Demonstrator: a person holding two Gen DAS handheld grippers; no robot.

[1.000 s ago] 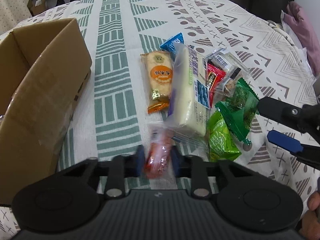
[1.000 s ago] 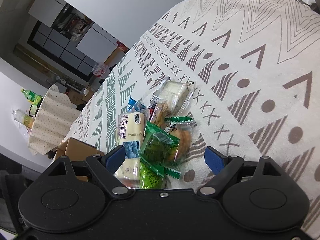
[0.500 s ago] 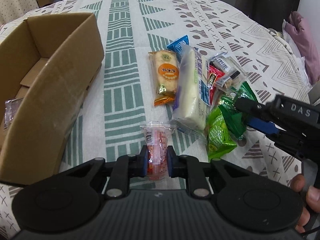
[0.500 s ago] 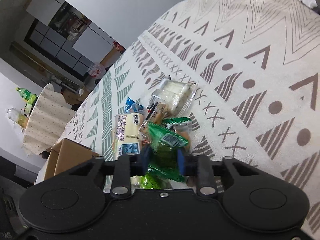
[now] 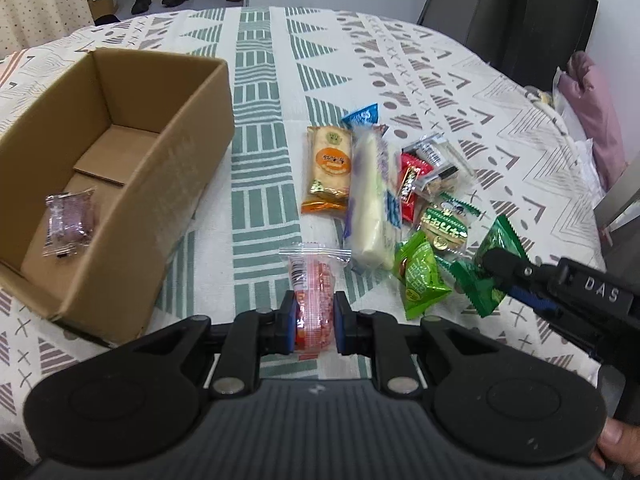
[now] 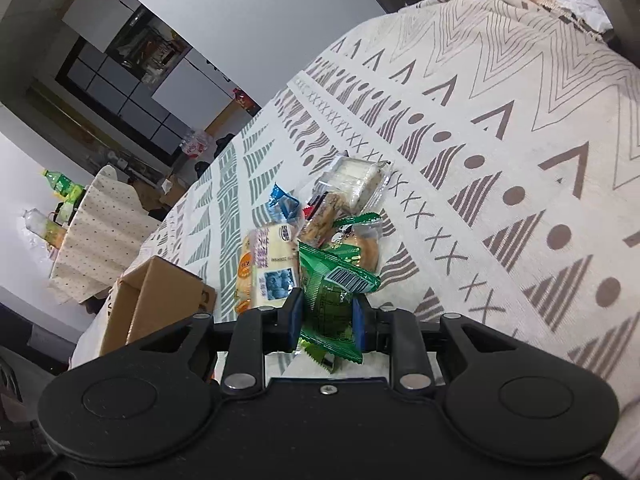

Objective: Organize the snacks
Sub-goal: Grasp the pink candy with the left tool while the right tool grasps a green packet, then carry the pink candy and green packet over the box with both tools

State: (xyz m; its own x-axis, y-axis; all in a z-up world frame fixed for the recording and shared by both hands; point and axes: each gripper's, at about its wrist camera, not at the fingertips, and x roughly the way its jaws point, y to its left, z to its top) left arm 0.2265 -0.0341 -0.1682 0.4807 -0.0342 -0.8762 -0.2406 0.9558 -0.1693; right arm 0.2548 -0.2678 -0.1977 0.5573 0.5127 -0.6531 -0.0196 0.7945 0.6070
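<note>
Snacks are light, crinkly and slippery, so pinch mid-body: your left gripper (image 5: 314, 322) is clamped on the red packet (image 5: 313, 292), right gripper (image 6: 327, 316) on the green packet (image 6: 330, 300), both right of the cardboard box (image 5: 120, 184).

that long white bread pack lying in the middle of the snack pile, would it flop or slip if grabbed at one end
The long white bread pack looks soft and puffy, so it would probably sag if held by one end. Its glossy wrapper may slide between pads. It overlaps neighbouring packets, so lifting it could nudge them.
</note>
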